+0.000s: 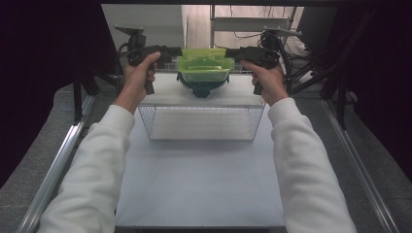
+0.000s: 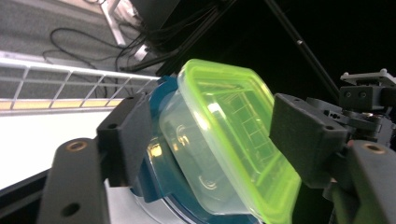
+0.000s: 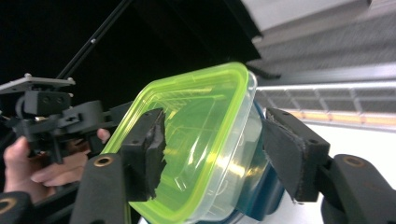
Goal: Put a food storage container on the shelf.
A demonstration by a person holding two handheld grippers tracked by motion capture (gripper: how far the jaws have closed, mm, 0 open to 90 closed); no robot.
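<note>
A clear tub with a neon-green lid (image 1: 204, 65) (image 2: 233, 130) (image 3: 201, 121) sits on top of a dark blue container (image 1: 201, 90) (image 2: 159, 172) (image 3: 261, 196) at the far end of the white table (image 1: 199, 184). My left gripper (image 1: 177, 51) (image 2: 212, 126) reaches in from the left and my right gripper (image 1: 232, 52) (image 3: 217, 135) from the right. Each is open, its jaws straddling the stack at the tub's rim. A slim gap shows between the pads and the tub walls. In the right gripper view the other hand and gripper show beyond the tub.
A wire mesh basket (image 1: 145, 121) stands on the table just in front of the stack, between my forearms. Metal rails run along both table sides, and cables and a dark frame lie beyond the far edge.
</note>
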